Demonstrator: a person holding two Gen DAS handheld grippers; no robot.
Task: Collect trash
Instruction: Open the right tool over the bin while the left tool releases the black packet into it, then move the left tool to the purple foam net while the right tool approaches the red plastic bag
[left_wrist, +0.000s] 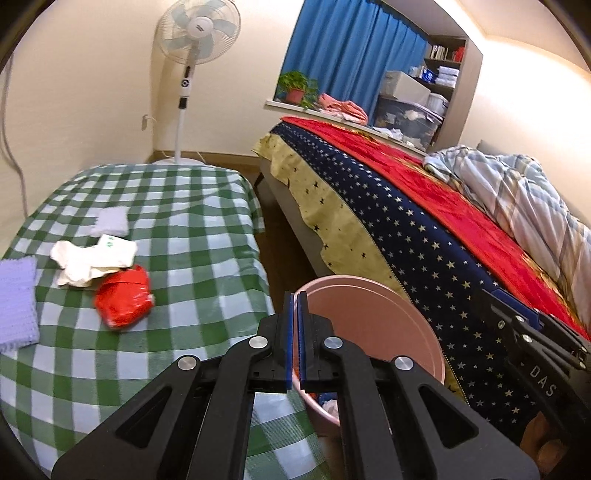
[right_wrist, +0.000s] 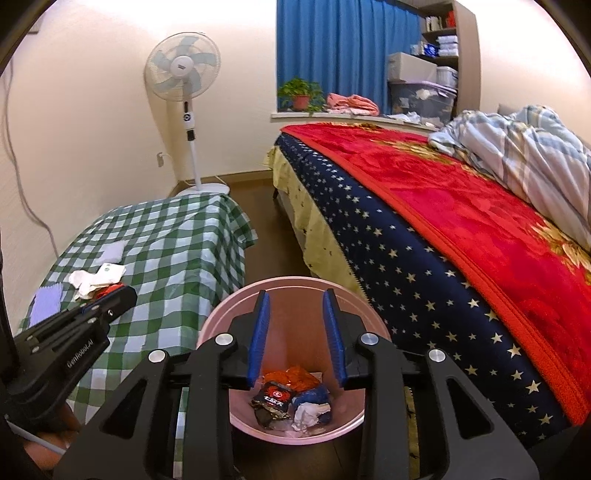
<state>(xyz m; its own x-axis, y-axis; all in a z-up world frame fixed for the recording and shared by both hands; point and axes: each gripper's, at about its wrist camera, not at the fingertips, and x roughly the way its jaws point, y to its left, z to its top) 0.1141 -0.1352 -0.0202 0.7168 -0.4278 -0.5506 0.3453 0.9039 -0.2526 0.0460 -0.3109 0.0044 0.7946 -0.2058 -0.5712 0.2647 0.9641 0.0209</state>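
Observation:
A pink bin (right_wrist: 236, 314) stands on the floor between the checked table and the bed; several wrappers (right_wrist: 291, 398) lie in its bottom. It also shows in the left wrist view (left_wrist: 373, 314). My right gripper (right_wrist: 295, 299) is open and empty right above the bin. My left gripper (left_wrist: 296, 295) is shut and empty at the table's near right edge, beside the bin. On the table lie a red wrapper (left_wrist: 123, 299), crumpled white paper (left_wrist: 92, 260), and a small white piece (left_wrist: 110, 221).
A green checked table (left_wrist: 177, 206) is at left, with a lilac cloth (left_wrist: 16, 299) at its left edge. A bed with a red blanket (right_wrist: 461, 221) fills the right. A standing fan (left_wrist: 188, 55) is at the back wall.

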